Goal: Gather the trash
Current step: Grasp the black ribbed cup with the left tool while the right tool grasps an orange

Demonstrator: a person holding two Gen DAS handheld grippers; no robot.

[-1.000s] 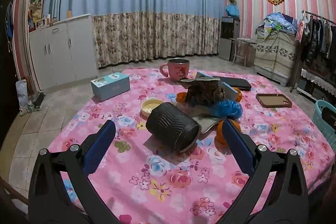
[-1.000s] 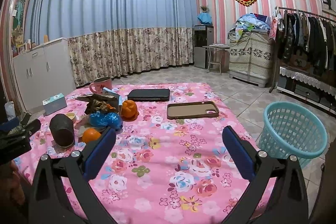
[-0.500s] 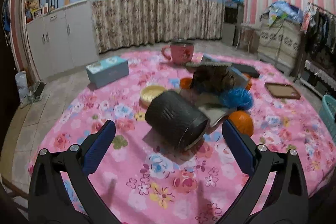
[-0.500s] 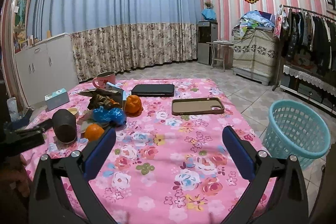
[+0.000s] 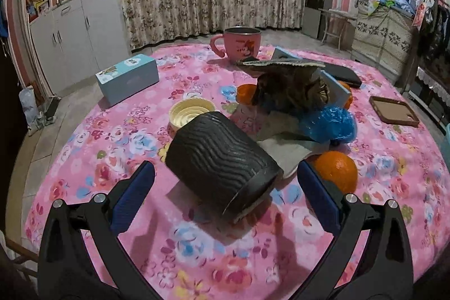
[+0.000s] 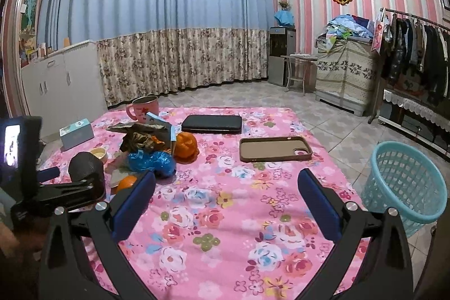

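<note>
A black ribbed cup (image 5: 222, 163) lies on its side on the pink floral table (image 5: 197, 252). My left gripper (image 5: 225, 187) is open, its blue pads on either side of the cup's near end, apart from it. Behind the cup lie a crumpled brown wrapper (image 5: 292, 86), a blue plastic bag (image 5: 327, 124), a grey paper (image 5: 284, 151) and a yellow lid (image 5: 191, 111). My right gripper (image 6: 225, 193) is open and empty over the table's middle. A turquoise basket (image 6: 405, 184) stands on the floor to the right.
Oranges (image 5: 336, 169) lie by the trash pile. A pink mug (image 5: 242, 42), a light-blue box (image 5: 126, 78), a black case (image 6: 212, 123) and a brown phone case (image 6: 275, 149) sit on the table. White cabinets (image 5: 76, 33) stand at left.
My left gripper has moved forward and down toward the black cup, which now sits between its pads. My right gripper has drifted slightly forward, still open.
</note>
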